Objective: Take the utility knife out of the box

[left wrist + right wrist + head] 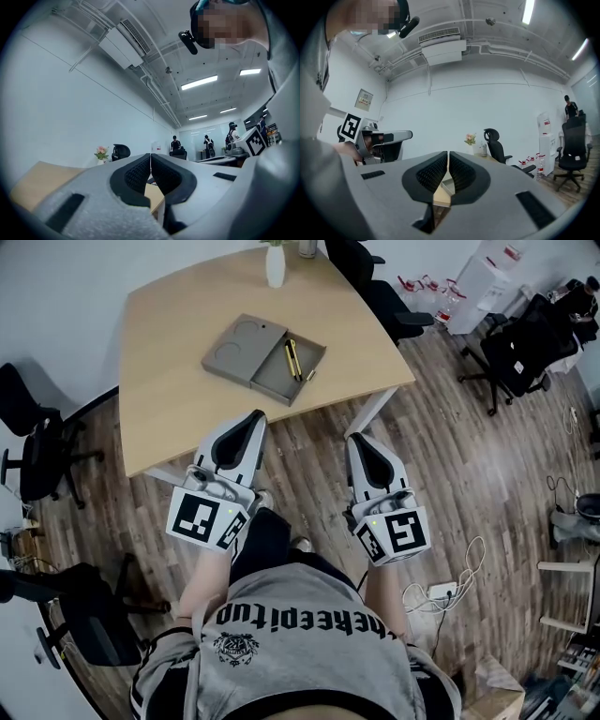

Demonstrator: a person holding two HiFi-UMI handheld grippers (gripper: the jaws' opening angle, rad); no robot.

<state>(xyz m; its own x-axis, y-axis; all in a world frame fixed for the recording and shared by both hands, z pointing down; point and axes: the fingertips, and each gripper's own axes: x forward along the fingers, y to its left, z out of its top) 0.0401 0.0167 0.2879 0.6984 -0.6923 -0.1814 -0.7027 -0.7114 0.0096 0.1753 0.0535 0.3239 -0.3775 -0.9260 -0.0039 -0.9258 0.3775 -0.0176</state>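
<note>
Note left tool point(255, 416) and right tool point(357, 438) clenched on nothing, held over the floor short of the counter point(169, 409). Locate utility knife point(292, 359) lying inside the open box point(272, 379), near the counter's front edge. Avoid arriving clenched: risks ramming the box wall and shoving it off the edge. Open before descending; brace the box with the free tool to prevent lifting it with the knife.

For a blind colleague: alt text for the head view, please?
Seen from above, a person holds the left gripper and right gripper, both closed, at the near edge of a wooden table. On it lies an open grey box holding a yellow-black utility knife, with a white vase behind.
</note>
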